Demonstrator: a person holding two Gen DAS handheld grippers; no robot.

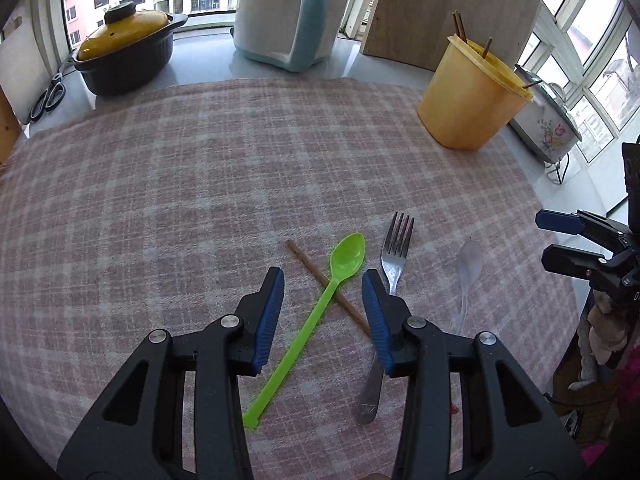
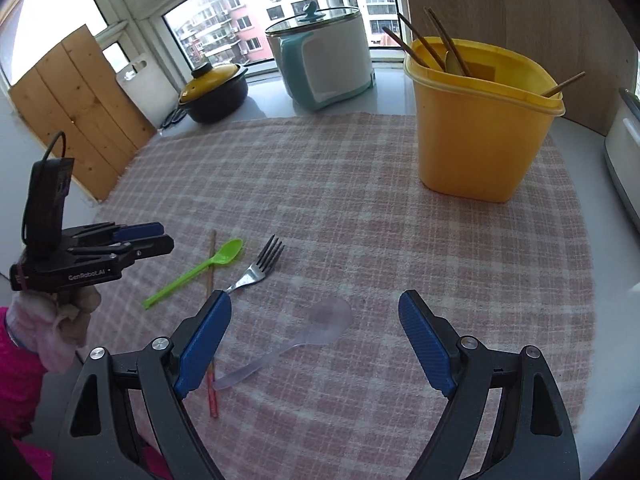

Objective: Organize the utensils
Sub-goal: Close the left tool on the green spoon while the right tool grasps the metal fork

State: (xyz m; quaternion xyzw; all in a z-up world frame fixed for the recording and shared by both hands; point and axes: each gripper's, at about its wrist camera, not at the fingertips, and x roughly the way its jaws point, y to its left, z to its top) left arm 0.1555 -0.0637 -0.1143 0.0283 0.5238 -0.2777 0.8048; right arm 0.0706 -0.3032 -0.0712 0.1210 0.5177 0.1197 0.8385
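Note:
On the pink checked cloth (image 1: 200, 184) lie a green plastic spoon (image 1: 320, 304), a brown chopstick (image 1: 320, 276) crossing under it, a metal fork (image 1: 394, 264) and a clear plastic spoon (image 1: 468, 276). My left gripper (image 1: 323, 282) hovers open above the green spoon's handle, touching nothing. My right gripper (image 2: 314, 304) stands wide open over the clear spoon (image 2: 316, 328), also holding nothing. In the right wrist view the fork (image 2: 260, 268), green spoon (image 2: 200, 268) and chopstick (image 2: 211, 280) lie to the left. The yellow tub (image 2: 480, 128) holds several chopsticks and a spoon.
A dark pot with a yellow lid (image 1: 124, 52) and a white and teal cooker (image 1: 288, 20) stand behind the cloth by the window. A wooden board (image 1: 448, 8) leans at the back. Scissors (image 1: 48, 96) lie far left. A floral pot (image 1: 548, 120) sits right.

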